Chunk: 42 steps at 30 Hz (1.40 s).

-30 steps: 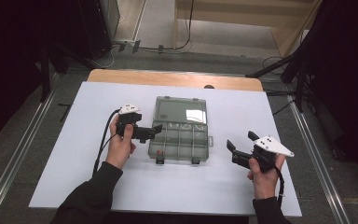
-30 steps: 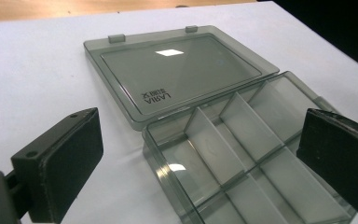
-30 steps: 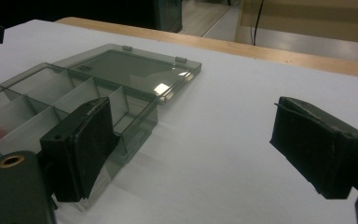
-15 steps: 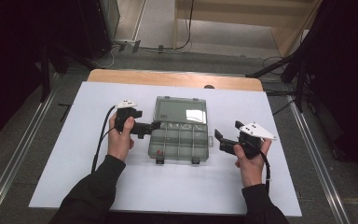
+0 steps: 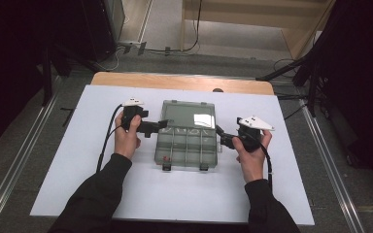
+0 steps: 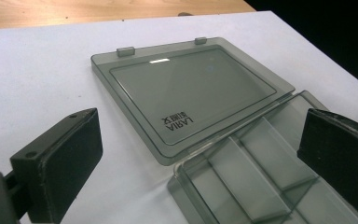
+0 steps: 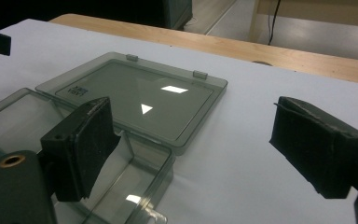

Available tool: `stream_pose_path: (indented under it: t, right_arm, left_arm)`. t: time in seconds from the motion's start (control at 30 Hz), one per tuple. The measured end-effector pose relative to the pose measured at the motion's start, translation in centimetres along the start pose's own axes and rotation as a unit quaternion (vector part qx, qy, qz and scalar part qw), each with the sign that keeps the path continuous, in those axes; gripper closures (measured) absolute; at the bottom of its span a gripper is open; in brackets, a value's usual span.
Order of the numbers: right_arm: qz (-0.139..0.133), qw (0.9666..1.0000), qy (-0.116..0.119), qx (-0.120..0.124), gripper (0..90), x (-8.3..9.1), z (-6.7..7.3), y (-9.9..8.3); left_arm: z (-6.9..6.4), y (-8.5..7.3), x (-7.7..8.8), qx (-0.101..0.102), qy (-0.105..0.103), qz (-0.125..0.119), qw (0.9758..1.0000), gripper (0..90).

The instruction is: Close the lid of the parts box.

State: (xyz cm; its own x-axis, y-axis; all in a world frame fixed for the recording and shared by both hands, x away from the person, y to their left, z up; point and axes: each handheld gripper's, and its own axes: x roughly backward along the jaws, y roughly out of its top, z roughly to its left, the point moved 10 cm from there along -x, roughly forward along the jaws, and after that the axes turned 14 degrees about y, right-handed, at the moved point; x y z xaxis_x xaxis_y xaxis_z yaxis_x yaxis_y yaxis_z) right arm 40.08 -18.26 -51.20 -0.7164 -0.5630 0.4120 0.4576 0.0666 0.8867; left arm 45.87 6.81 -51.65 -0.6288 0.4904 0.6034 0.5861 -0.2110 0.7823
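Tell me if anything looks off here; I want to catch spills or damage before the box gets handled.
Nothing stands out. The grey organizer box sits square on the white sheet, its lid lying flat open behind it, unbroken. The compartments look empty, nothing spilled. The left gripper and right gripper flank it with open jaws.
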Motion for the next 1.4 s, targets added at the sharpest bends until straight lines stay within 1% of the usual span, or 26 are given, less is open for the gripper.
stream_pose_path:
  t: [0.03, 0.17, 0.2, 0.23, 0.27, 0.33, 0.4, 0.5, 0.53, 0.57, 0.6, 0.7, 0.77, 0.83, 0.93, 0.97, 1.0, 1.03, 1.07, 1.1, 1.13, 1.17, 1.2, 1.27, 1.33, 1.4]
  right_arm:
    - [0.002, 1.0000, 0.001, -0.002, 13.5, -0.3, -0.2, 0.1]
    - [0.014, 0.9999, 0.006, -0.007, 11.8, -1.5, -0.5, 0.2]
    - [0.017, 0.9997, 0.009, -0.012, 7.9, -1.9, -0.5, 0.2]
    - [0.023, 0.9996, 0.016, -0.009, 3.1, -2.2, -0.5, 0.2]
    - [0.028, 0.9994, 0.019, -0.011, 1.1, -2.5, -0.5, 0.3]
    - [0.027, 0.9993, 0.023, -0.012, 0.4, -2.9, -0.6, 0.4]
    - [0.031, 0.9991, 0.024, -0.018, 0.0, -3.3, -0.9, 0.5]
    - [0.039, 0.9984, 0.027, -0.029, 0.0, -4.0, -1.1, 0.4]
    - [0.041, 0.9984, 0.020, -0.033, 0.0, -4.2, -1.5, 0.4]
    - [0.042, 0.9982, 0.023, -0.037, 0.0, -4.3, -1.5, 0.5]
    - [0.042, 0.9979, 0.024, -0.043, 0.0, -4.5, -1.6, 0.5]
    - [0.044, 0.9974, 0.021, -0.053, 0.0, -5.0, -2.1, 0.4]
    - [0.050, 0.9970, 0.020, -0.056, 0.0, -5.4, -2.4, 0.2]
    - [0.055, 0.9964, 0.024, -0.060, 0.0, -5.9, -2.5, -0.1]
    - [0.058, 0.9951, 0.043, -0.068, 0.0, -6.4, -2.2, -0.3]
    - [0.056, 0.9950, 0.048, -0.068, 0.2, -6.5, -2.2, -0.2]
    - [0.056, 0.9952, 0.047, -0.065, 2.2, -6.6, -2.2, -0.2]
    - [0.059, 0.9951, 0.043, -0.066, 4.3, -6.8, -2.3, -0.2]
    - [0.060, 0.9949, 0.044, -0.069, 5.9, -6.9, -2.3, -0.3]
    - [0.061, 0.9945, 0.045, -0.073, 8.1, -7.1, -2.4, -0.3]
    - [0.063, 0.9939, 0.047, -0.077, 10.7, -7.2, -2.5, -0.4]
    - [0.065, 0.9931, 0.048, -0.085, 13.8, -7.4, -2.5, -0.5]
    - [0.069, 0.9925, 0.050, -0.087, 14.5, -7.5, -2.6, -0.7]
    - [0.076, 0.9910, 0.050, -0.098, 20.6, -7.6, -2.8, -1.0]
    - [0.081, 0.9893, 0.046, -0.112, 26.1, -7.7, -3.1, -1.3]
    - [0.077, 0.9875, 0.056, -0.126, 31.2, -7.8, -3.3, -1.4]
  left_arm:
    - [0.1, 0.1, -0.2, -0.001, 0.000, 0.001, 1.0000, 0.0]
    - [0.4, 0.4, -0.7, 0.012, -0.009, 0.002, 0.9999, 0.0]
    - [0.5, 0.5, -0.8, 0.015, -0.008, 0.003, 0.9999, 0.0]
    - [0.6, 0.4, -1.0, 0.018, -0.006, 0.006, 0.9998, 0.0]
    - [0.7, 0.4, -1.2, 0.020, -0.005, 0.009, 0.9998, 0.0]
    - [0.8, 0.3, -1.6, 0.019, -0.004, 0.012, 0.9997, 0.0]
    - [0.9, 0.2, -1.9, 0.015, -0.002, 0.017, 0.9997, 0.0]
    - [0.9, 0.3, -2.4, 0.016, -0.001, 0.021, 0.9996, 0.0]
    - [0.9, 0.3, -2.5, 0.018, 0.000, 0.022, 0.9996, 0.0]
    - [0.9, 0.3, -2.6, 0.015, -0.001, 0.024, 0.9996, 0.0]
    - [0.9, 0.3, -2.7, 0.018, -0.003, 0.024, 0.9996, 0.0]
    - [0.8, 0.1, -3.1, 0.016, -0.003, 0.027, 0.9995, 0.0]
    - [0.8, 0.1, -3.3, 0.016, -0.007, 0.029, 0.9994, 0.0]
    - [0.8, 0.1, -3.5, 0.018, -0.008, 0.028, 0.9994, 0.0]
    - [0.8, 0.1, -3.8, 0.019, -0.011, 0.032, 0.9992, 0.0]
    - [0.8, 0.1, -3.9, 0.024, -0.009, 0.037, 0.9990, 0.0]
    - [0.9, 0.2, -4.0, 0.032, -0.013, 0.036, 0.9987, 0.0]
    - [1.0, 0.2, -4.1, 0.036, -0.014, 0.038, 0.9985, 0.0]
    - [1.1, 0.4, -4.2, 0.045, -0.009, 0.037, 0.9983, 1.4]
    - [1.2, 0.4, -4.2, 0.053, -0.007, 0.039, 0.9978, 5.3]
    - [1.4, 0.4, -4.3, 0.055, -0.005, 0.042, 0.9976, 7.3]
    - [1.5, 0.4, -4.4, 0.064, -0.001, 0.044, 0.9970, 10.2]
    - [1.6, 0.3, -4.5, 0.066, -0.001, 0.050, 0.9965, 13.7]
    - [1.9, 0.1, -4.8, 0.066, 0.008, 0.056, 0.9962, 15.6]
    - [2.1, -0.2, -5.0, 0.069, 0.011, 0.064, 0.9955, 18.9]
    - [2.1, -0.3, -5.1, 0.071, 0.006, 0.070, 0.9950, 21.9]
